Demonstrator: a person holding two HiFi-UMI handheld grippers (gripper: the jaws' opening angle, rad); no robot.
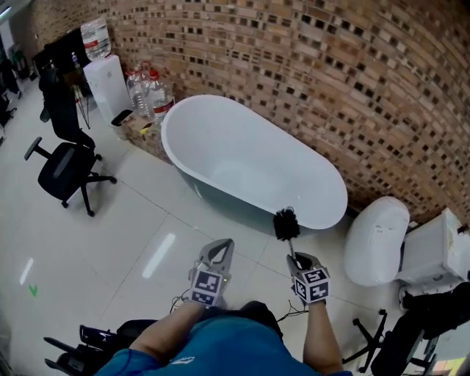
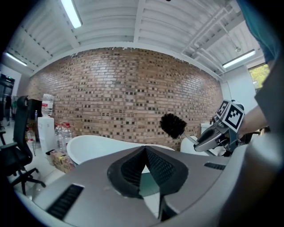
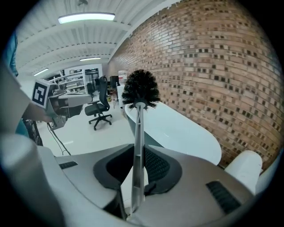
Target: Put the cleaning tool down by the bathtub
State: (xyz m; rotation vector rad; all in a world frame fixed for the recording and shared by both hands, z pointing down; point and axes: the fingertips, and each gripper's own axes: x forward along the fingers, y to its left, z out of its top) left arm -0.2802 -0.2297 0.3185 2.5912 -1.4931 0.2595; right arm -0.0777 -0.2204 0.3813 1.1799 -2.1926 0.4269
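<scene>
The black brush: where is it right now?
In the head view the brush is right of centre, gripped by its handle in the right claw, bristles by the bathtub's near rim, left of the toilet.

Glossy bathtub (image 1: 250,158), rough brick wall (image 1: 330,73), bristly brush (image 1: 286,224).

On my rig: left gripper (image 1: 220,248) and right gripper (image 1: 296,258), grey shells, black ribbed pads (image 2: 160,167), black-and-white marker cubes (image 1: 208,286); one blue short-sleeved shirt (image 1: 220,346).

light: bright ceiling tubes (image 2: 71,12) | floor (image 1: 158,255) glare | fisheye edges, perhaps soft
</scene>
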